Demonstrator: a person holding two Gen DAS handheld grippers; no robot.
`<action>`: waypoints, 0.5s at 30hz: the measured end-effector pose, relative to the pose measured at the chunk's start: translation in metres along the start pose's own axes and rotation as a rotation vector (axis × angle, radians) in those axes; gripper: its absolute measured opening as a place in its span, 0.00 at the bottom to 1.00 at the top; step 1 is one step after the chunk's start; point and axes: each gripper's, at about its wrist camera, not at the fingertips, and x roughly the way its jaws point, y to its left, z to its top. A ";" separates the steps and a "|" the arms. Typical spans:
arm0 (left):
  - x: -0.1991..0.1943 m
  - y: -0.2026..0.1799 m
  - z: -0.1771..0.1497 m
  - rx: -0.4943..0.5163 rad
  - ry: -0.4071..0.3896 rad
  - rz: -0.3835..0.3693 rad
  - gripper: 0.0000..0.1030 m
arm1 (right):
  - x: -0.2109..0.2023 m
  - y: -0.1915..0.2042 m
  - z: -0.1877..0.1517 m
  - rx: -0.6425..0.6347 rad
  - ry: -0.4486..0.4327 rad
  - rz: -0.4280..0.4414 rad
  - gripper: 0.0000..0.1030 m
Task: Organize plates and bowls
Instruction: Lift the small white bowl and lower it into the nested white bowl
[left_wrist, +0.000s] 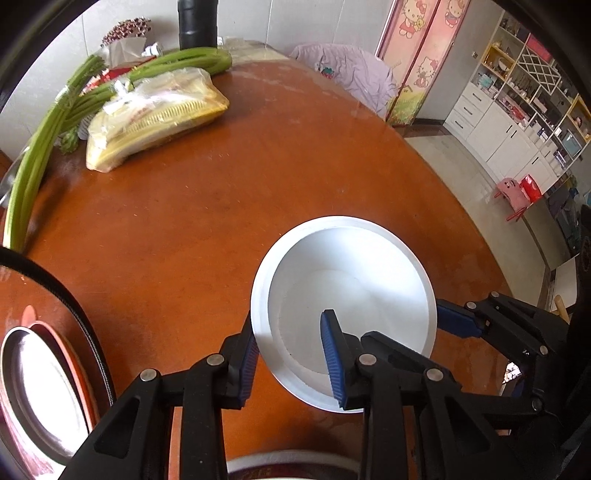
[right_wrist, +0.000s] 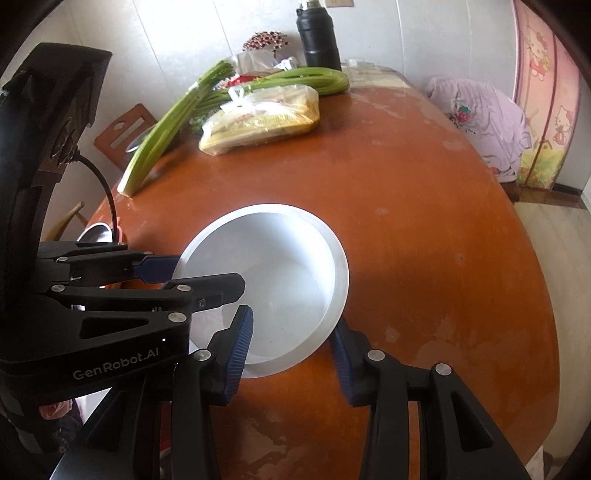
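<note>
While both grippers are clamping opposite rims, the white bowl (left_wrist: 343, 306) is sitting lower centre, between left gripper (left_wrist: 291, 360) and right gripper (right_wrist: 291, 354).

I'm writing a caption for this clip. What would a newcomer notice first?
The white bowl in the middle of the orange table, with the left gripper and the right gripper each straddling its rim from opposite sides. Next, the green stalks and bagged noodles at the table's far end.
</note>
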 end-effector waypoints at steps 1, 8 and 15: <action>-0.005 0.001 -0.001 -0.001 -0.008 0.000 0.32 | -0.003 0.003 0.000 -0.005 -0.005 0.001 0.42; -0.050 0.010 -0.022 -0.014 -0.082 0.019 0.32 | -0.029 0.034 -0.002 -0.054 -0.053 0.025 0.42; -0.085 0.021 -0.054 -0.038 -0.130 0.031 0.32 | -0.052 0.070 -0.019 -0.111 -0.084 0.036 0.42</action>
